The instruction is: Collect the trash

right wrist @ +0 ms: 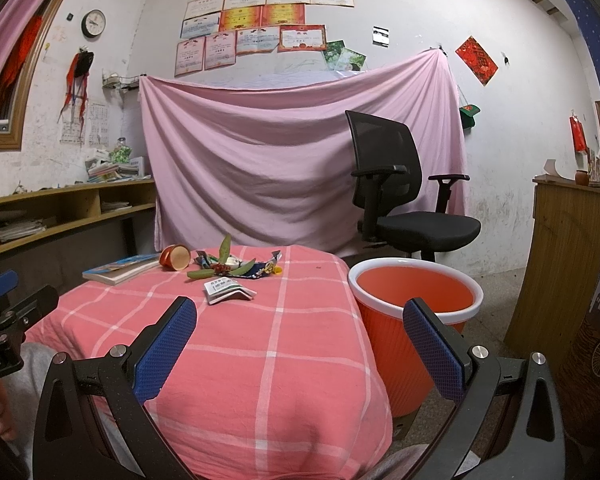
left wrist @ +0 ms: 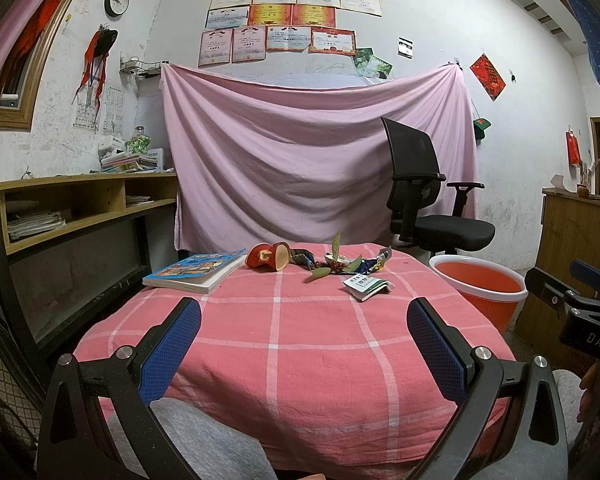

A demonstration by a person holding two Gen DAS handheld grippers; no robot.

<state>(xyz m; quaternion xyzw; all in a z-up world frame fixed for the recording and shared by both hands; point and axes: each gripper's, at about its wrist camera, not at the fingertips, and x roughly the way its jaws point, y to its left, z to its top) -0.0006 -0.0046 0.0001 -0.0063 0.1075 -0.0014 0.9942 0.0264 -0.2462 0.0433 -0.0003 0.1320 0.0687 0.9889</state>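
Trash lies at the far side of the table with the pink checked cloth (left wrist: 300, 344): a green-and-white packet (left wrist: 366, 285) (right wrist: 226, 291), green leaves with red berries (left wrist: 334, 266) (right wrist: 220, 266), and crumpled wrappers (left wrist: 374, 262) (right wrist: 266, 268). An orange bin (left wrist: 480, 284) (right wrist: 414, 308) stands on the floor right of the table. My left gripper (left wrist: 304, 312) is open and empty, above the table's near half. My right gripper (right wrist: 300, 312) is open and empty, above the table's right edge next to the bin.
A book (left wrist: 194, 270) (right wrist: 120, 268) and a red cup on its side (left wrist: 270, 256) (right wrist: 176, 257) lie at the table's far left. A black office chair (left wrist: 428, 200) (right wrist: 400, 196) stands behind the bin. A wooden shelf desk (left wrist: 80, 204) is at the left, a wooden cabinet (right wrist: 560, 264) at the right.
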